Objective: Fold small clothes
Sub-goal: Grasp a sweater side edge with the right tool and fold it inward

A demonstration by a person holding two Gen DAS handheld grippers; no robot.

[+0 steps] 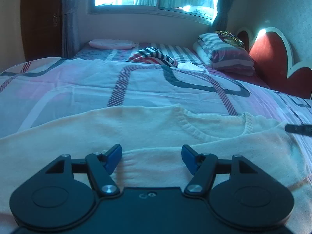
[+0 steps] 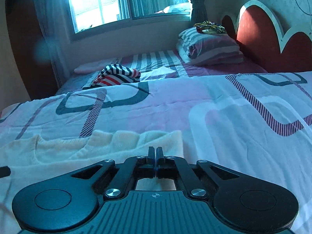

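A cream knitted sweater (image 1: 156, 128) lies flat on the patterned bedspread (image 1: 136, 81), its ribbed neckline (image 1: 214, 124) toward the right. My left gripper (image 1: 151, 152) hovers just over the sweater's body, open, with its blue pads (image 1: 114, 159) wide apart and only flat cloth beneath them. In the right wrist view the sweater (image 2: 97, 146) shows a wavy edge at lower left. My right gripper (image 2: 156, 152) is shut, fingers pressed together at that edge near the sweater's right corner; I see no cloth pinched between them. A dark fingertip (image 1: 298, 130) pokes in at the right edge of the left wrist view.
A crumpled striped garment (image 1: 154, 57) lies farther up the bed, with a pink folded item (image 1: 111, 43) behind it. Stacked striped pillows (image 1: 224, 56) sit against a red headboard (image 1: 273, 58) on the right. A window and curtains stand at the far wall.
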